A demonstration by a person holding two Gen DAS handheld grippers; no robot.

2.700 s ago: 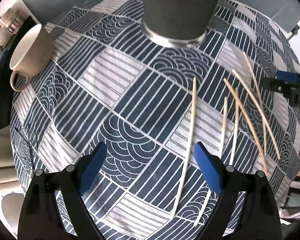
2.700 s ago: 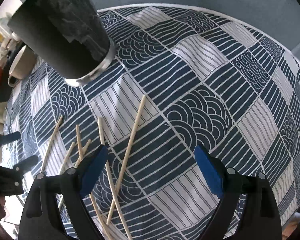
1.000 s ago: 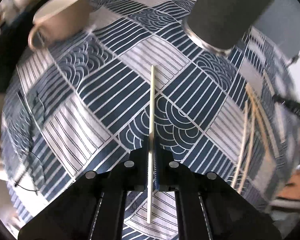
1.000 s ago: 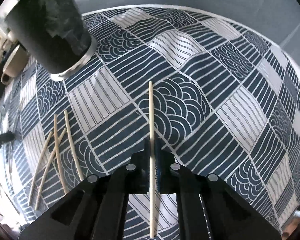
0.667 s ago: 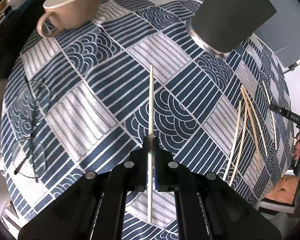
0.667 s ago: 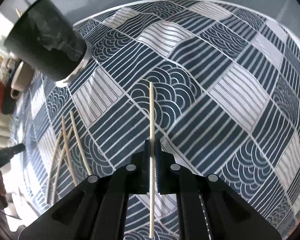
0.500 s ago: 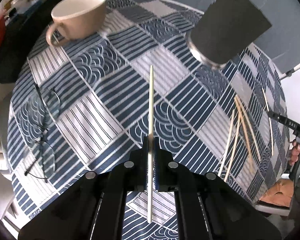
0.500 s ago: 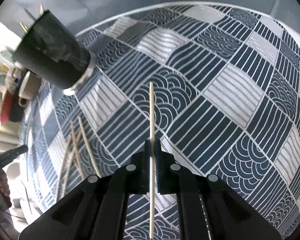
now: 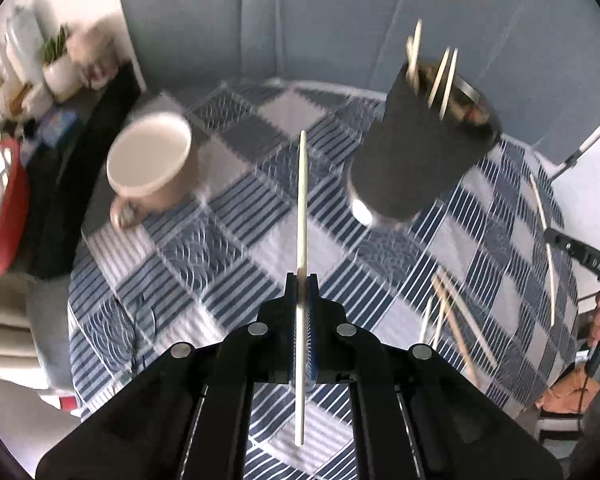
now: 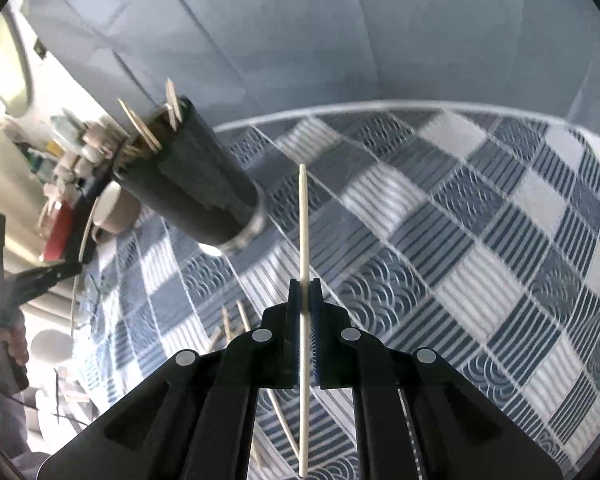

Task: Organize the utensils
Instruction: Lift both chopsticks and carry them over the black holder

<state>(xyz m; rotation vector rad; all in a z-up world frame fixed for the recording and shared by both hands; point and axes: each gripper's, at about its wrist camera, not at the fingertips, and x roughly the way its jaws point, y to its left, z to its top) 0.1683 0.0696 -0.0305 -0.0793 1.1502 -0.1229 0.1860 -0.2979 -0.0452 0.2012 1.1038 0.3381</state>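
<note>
In the left wrist view, a beige mug (image 9: 150, 166) stands ahead and to the left of the left tongs (image 9: 302, 280), well clear of their path. These tongs are clamped on a pale chopstick (image 9: 301, 216) that runs straight ahead along their fingers, its tip pointing between the mug and the dark tumbler (image 9: 416, 148). The tumbler stands ahead and to the right of the tip, upright on the patterned desk (image 9: 228, 240), with several chopsticks already standing in its open mouth. Loose chopsticks (image 9: 452, 312) lie on the desk to the right of the tongs.

In the right wrist view, the tumbler (image 10: 188, 184) lies ahead and to the left of the right tongs (image 10: 304, 292), which are likewise clamped on a chopstick (image 10: 303, 232) held along their own axis. To the right, the desk (image 10: 480, 248) is open cloth up to its curved far edge.

Both tongs look about equally near the tumbler. Each stick probably needs swinging upright over the rim, and the sticks already inside narrow the opening.
</note>
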